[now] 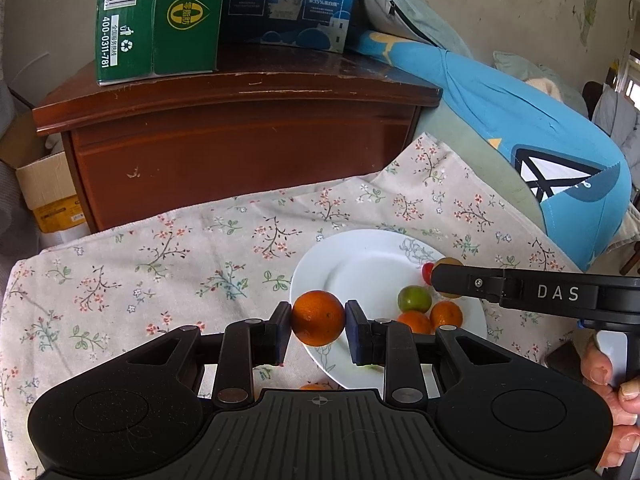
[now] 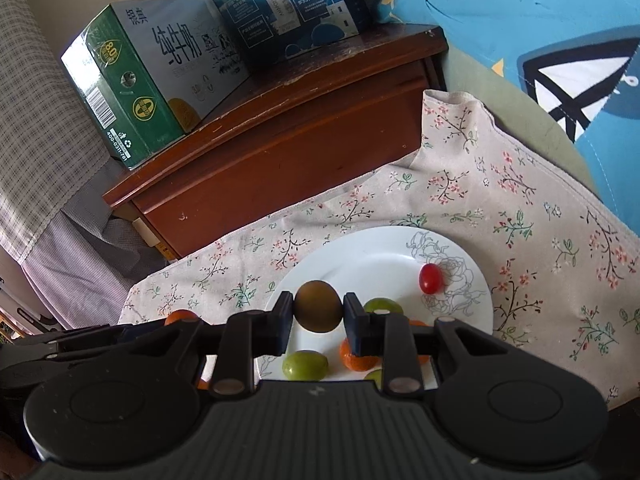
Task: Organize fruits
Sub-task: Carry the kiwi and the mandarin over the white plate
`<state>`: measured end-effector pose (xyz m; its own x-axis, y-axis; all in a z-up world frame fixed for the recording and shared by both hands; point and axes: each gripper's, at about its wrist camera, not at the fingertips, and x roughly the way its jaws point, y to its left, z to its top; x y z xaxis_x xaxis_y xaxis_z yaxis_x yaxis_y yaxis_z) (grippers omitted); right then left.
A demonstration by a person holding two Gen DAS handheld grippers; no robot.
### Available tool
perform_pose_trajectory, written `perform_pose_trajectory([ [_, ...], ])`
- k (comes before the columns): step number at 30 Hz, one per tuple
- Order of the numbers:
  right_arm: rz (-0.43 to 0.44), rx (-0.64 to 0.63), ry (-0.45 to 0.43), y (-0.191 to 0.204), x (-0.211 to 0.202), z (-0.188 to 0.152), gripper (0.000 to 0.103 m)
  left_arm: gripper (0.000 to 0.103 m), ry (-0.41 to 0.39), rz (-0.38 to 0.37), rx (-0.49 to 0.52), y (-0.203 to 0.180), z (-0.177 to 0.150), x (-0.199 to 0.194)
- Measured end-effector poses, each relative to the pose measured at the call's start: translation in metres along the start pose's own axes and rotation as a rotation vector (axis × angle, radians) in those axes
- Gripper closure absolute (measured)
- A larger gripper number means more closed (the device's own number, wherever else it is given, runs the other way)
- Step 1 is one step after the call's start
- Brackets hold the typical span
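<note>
— Orange is what the left gripper (image 1: pixel 318 330) is clamped on: a small orange fruit (image 1: pixel 318 317) pinched between both pads, held above the near-left rim of the white plate (image 1: pixel 360 264).

— And the right gripper (image 2: pixel 318 320)?

— Closed too, on a brownish-olive round fruit (image 2: pixel 319 306), over the plate's left half. In the left wrist view it reaches in from the right across the plate, with "DAS" printed on its body.

— What lies on the plate?

— A red cherry tomato (image 2: pixel 430 278) by the printed flower outline, green fruits (image 2: pixel 305 365), and small orange fruits (image 1: pixel 446 314), partly hidden behind the gripper fingers. Another orange fruit (image 2: pixel 181 315) shows left of the plate, beside the left gripper.

— Around it?

— Floral tablecloth (image 1: pixel 160 256) underneath, a brown wooden cabinet (image 1: pixel 240 136) behind, a blue cushion (image 1: pixel 520 120) to the right. On the cabinet stand a green milk carton box (image 1: pixel 156 20), reading "400-0311-781" with a barcode and "纯牛奶" on its face, and a blue box (image 1: pixel 288 0) with "35%" legible.
</note>
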<state>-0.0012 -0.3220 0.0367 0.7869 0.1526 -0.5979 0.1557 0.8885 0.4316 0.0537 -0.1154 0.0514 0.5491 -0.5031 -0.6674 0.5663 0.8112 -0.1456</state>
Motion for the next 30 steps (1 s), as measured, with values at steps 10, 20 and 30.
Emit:
perform_pose_trajectory([
  [10, -0.012, 0.026, 0.008, -0.014, 0.028, 0.009, 0.075, 0.077, 0.027, -0.013, -0.012, -0.003, 0.004, 0.031],
  [20, -0.010, 0.018, 0.032, -0.015, 0.050, 0.011, 0.076, 0.077, 0.047, -0.019, -0.020, -0.008, 0.004, 0.052],
  [30, -0.027, 0.028, 0.052, -0.019, 0.062, 0.009, 0.073, 0.074, 0.051, -0.033, -0.026, -0.007, 0.002, 0.063],
])
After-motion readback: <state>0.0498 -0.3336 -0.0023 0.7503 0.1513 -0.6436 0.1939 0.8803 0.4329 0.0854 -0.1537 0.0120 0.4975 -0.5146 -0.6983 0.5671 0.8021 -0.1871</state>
